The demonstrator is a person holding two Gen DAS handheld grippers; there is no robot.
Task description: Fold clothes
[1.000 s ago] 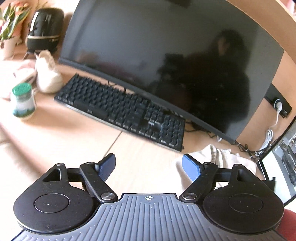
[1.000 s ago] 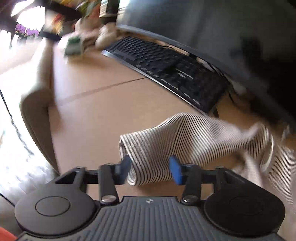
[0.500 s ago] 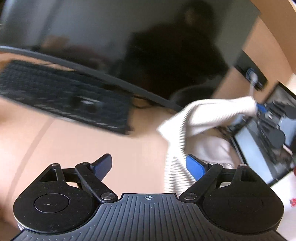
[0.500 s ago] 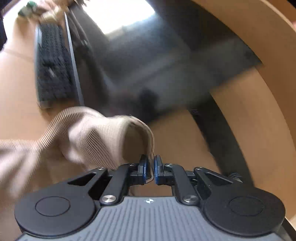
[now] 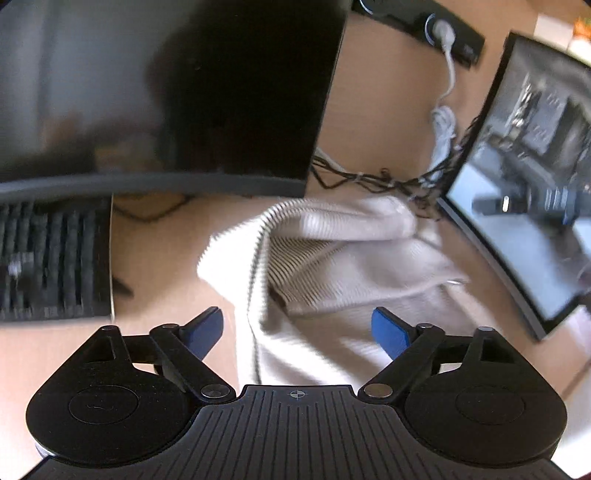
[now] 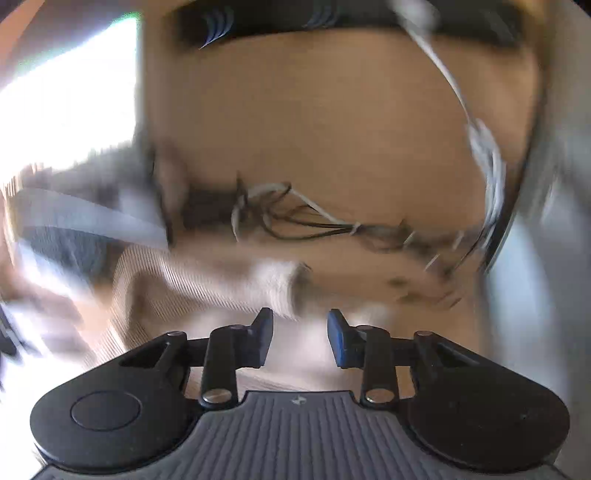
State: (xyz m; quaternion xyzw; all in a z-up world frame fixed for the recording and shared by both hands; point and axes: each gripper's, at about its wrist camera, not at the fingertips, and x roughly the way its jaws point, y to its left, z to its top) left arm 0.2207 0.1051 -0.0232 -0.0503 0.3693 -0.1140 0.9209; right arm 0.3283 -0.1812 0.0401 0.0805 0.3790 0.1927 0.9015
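Observation:
A cream ribbed garment [image 5: 332,258] with thin dark stripes lies crumpled on the wooden desk [image 5: 155,240], one fold turned over on top. My left gripper [image 5: 297,325] hovers over its near part. Its jaws stand wide and are closing a little, with cloth below the gap and the pads not pressing on it. The right wrist view is heavily blurred. There my right gripper [image 6: 300,326] has its jaws a short way apart and opening. The garment [image 6: 221,280] lies just beyond its left fingertip, and nothing is pinched between the pads.
A large dark monitor [image 5: 147,92] stands at the back, with a black keyboard [image 5: 48,258] at the left. A second screen [image 5: 535,184] leans at the right. Tangled cables [image 5: 369,181] run behind the garment, under a wall power strip [image 5: 443,26].
My left gripper swung right from the keyboard to over the garment. My right gripper shut on a sleeve end, carried it up and over, then let go and its jaws parted.

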